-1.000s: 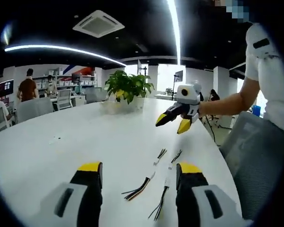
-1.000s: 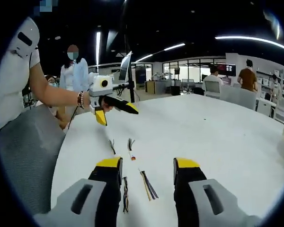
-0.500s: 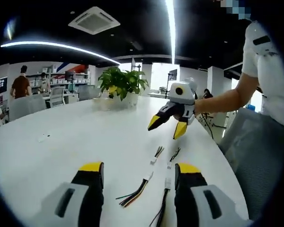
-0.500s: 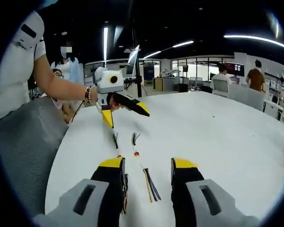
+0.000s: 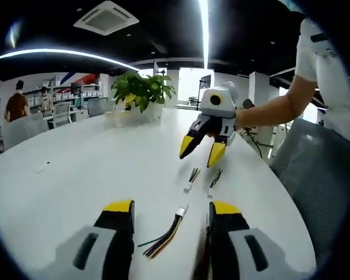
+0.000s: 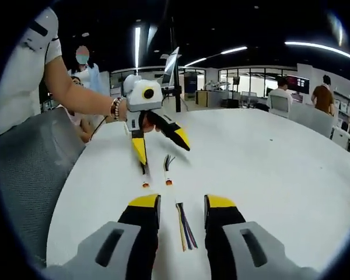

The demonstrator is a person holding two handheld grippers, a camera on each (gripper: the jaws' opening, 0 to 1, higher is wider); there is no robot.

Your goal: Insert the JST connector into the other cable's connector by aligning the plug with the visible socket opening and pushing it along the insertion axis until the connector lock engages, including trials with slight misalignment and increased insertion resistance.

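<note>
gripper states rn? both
Left gripper: open, empty, over a cable.
Right gripper: open, empty, wire bundle between its jaws.

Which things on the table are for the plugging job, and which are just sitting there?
For the job: two short wire cables, striped cable, left gripper, right gripper.
Just sitting there: potted plant, white table, grey chair.

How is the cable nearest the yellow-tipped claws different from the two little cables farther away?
In the left gripper view, the near cable lies between the left gripper's open jaws; the two far cables lie under the right gripper, whose jaws are also open. The near cable fans out coloured wires; the far cables' wires look dark. The near cable looks longer. All have a pale connector at one end and lie loose on the white table.
</note>
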